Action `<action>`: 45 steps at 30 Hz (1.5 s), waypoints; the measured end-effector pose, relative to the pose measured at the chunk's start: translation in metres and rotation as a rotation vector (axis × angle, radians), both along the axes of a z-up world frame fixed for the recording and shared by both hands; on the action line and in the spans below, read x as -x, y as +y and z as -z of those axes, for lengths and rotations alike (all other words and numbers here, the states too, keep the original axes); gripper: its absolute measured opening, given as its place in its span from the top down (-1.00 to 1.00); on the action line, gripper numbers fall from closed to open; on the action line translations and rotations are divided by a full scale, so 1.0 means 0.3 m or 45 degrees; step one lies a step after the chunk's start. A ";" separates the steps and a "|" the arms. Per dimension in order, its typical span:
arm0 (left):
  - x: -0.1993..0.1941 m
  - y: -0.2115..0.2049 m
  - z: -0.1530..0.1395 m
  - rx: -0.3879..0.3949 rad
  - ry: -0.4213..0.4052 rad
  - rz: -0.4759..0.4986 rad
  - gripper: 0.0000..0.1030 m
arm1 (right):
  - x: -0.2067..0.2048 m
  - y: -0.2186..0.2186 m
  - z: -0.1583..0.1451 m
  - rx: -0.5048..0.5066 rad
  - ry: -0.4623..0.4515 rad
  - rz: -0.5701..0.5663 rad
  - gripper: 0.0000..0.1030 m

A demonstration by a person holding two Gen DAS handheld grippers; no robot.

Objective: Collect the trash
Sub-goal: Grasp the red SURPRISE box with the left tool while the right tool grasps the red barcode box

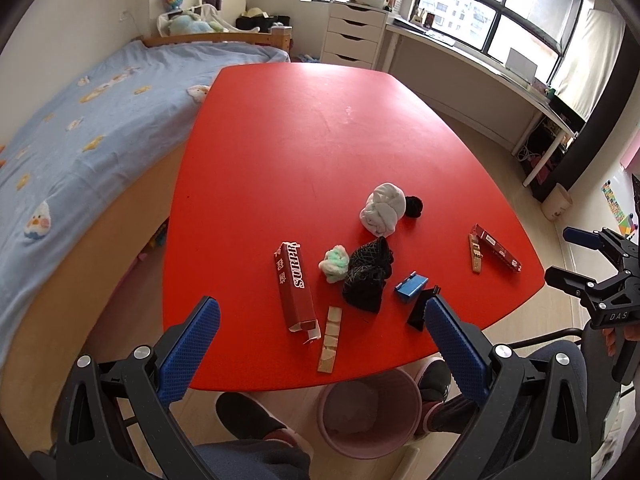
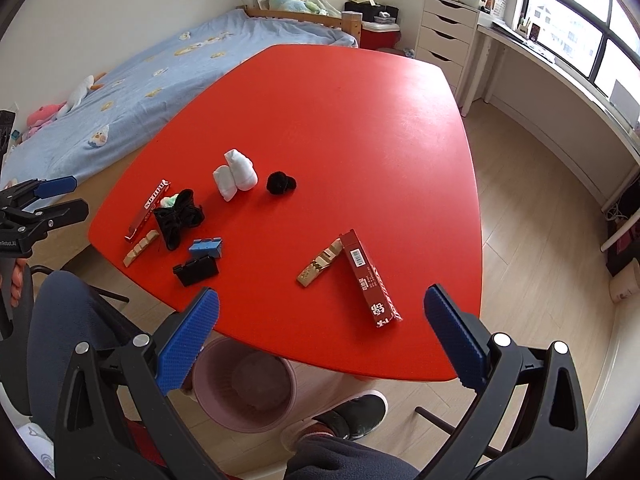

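Observation:
On the red table [image 1: 304, 132] [image 2: 360, 128] lie two red cartons, one on the left [image 1: 294, 286] [image 2: 150, 210] and one on the right [image 1: 498, 248] [image 2: 368, 278], each beside a beige tray insert [image 1: 330, 338] [image 2: 320, 266]. A green-white wad [image 1: 335, 264], black netting [image 1: 366, 274] [image 2: 178, 218], a white cloth bundle [image 1: 382, 208] [image 2: 236, 174] and a small black ball [image 1: 414, 206] [image 2: 281, 183] sit mid-table. My left gripper [image 1: 320, 344] is open above the near edge. My right gripper [image 2: 320, 338] is open too, over the right carton's near end.
A pink bin [image 1: 370, 414] [image 2: 244, 386] stands on the floor under the table's near edge, between the person's shoes. A blue clip [image 1: 411, 286] [image 2: 206, 247] and a black clip [image 2: 196, 270] lie near the edge. A bed [image 1: 80, 128] is left, a desk [image 1: 500, 76] right.

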State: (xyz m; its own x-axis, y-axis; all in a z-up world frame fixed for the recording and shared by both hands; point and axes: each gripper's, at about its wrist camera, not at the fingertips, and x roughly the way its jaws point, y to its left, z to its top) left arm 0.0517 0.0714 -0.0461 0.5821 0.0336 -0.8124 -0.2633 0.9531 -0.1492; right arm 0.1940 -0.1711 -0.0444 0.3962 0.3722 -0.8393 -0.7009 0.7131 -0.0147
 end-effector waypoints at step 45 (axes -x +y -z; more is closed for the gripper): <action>-0.226 0.014 0.202 -0.079 0.418 0.026 0.57 | -0.277 0.082 0.259 0.261 0.268 -0.056 0.61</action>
State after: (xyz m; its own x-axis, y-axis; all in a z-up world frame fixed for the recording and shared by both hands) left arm 0.1196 0.0755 -0.1066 0.2905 0.0801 -0.9535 -0.2686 0.9633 -0.0009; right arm 0.2773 -0.1464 -0.1221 0.1925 0.1989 -0.9609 -0.7338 0.6794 -0.0064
